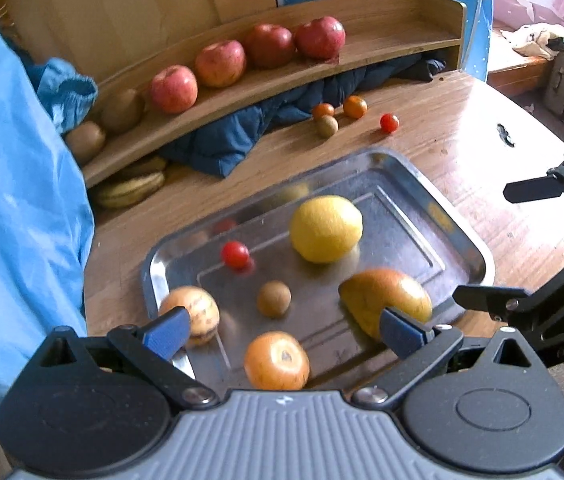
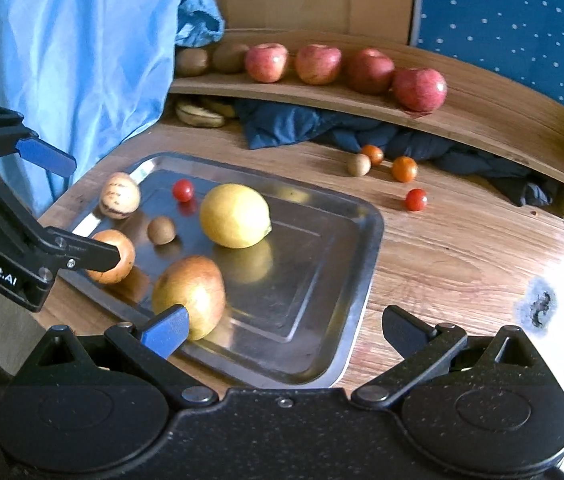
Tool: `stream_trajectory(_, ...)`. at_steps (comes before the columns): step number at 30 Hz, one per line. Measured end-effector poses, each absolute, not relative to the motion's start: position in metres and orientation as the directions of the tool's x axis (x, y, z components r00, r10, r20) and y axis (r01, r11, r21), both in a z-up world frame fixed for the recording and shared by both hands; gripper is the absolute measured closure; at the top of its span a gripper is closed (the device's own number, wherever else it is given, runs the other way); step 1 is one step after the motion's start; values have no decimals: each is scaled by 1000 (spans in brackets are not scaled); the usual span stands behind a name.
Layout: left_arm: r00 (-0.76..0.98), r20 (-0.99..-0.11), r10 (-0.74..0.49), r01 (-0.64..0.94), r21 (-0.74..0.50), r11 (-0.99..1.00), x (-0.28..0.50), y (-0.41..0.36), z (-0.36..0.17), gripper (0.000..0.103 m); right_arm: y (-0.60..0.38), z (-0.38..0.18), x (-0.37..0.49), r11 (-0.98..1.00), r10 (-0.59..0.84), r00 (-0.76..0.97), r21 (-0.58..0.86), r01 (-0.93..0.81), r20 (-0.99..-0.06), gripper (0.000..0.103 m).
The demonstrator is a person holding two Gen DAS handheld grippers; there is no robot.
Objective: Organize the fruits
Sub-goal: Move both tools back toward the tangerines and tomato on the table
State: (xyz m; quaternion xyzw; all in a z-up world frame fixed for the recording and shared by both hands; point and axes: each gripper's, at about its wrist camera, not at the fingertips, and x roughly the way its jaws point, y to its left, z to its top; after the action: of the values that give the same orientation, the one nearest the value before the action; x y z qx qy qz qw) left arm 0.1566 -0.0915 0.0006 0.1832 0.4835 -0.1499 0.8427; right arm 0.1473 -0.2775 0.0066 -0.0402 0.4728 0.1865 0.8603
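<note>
On the wooden table (image 2: 442, 264) lies a steel tray (image 2: 338, 280), its near-left edge reaching close to the table's rim and its right rim leaving a broad bare stretch of wood beside it. Within the tray sit a lemon (image 2: 235, 216), a mango (image 2: 190, 295) near the front rim, an orange persimmon (image 2: 116, 258) at the left rim, a small kiwi (image 2: 161, 230), a cherry tomato (image 2: 183, 190) and a striped pale melon (image 2: 119, 196) resting against the far-left corner. The left gripper (image 1: 282, 326) hovers low over the tray's near edge with its jaws spread wide, empty, the persimmon (image 1: 277, 360) lying between and just below its blue fingertips (image 1: 168, 332). The right gripper (image 2: 284, 330) hangs over the tray's front rim, jaws likewise wide apart and holding nothing; one fingertip overlaps the mango in view, though contact cannot be told. Beyond the tray, loose on the wood, are two small oranges (image 2: 404, 169), another small kiwi (image 2: 359, 165) and a second cherry tomato (image 2: 415, 199), all well apart from the tray. Behind them a curved wooden shelf (image 2: 502, 128) carries four red apples (image 2: 420, 89) and two kiwis (image 2: 192, 62), its right half bare. Under it are a dark blue cloth (image 2: 322, 128) and bananas (image 2: 200, 114). Light blue fabric (image 2: 74, 60) crowds the left side.
</note>
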Motion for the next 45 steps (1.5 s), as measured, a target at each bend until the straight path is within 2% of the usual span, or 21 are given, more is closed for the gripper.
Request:
stream_trajectory(23,478,-868,-131,440,108,891,278,-141,-22,1,-314,-22,204,985,136,495,63,-161,-858,1)
stream_trajectory(45,437,-878,-196,433,14,901,358,-176,-59,1,-325,-50,264,998,44,485,13,-68,-873,1)
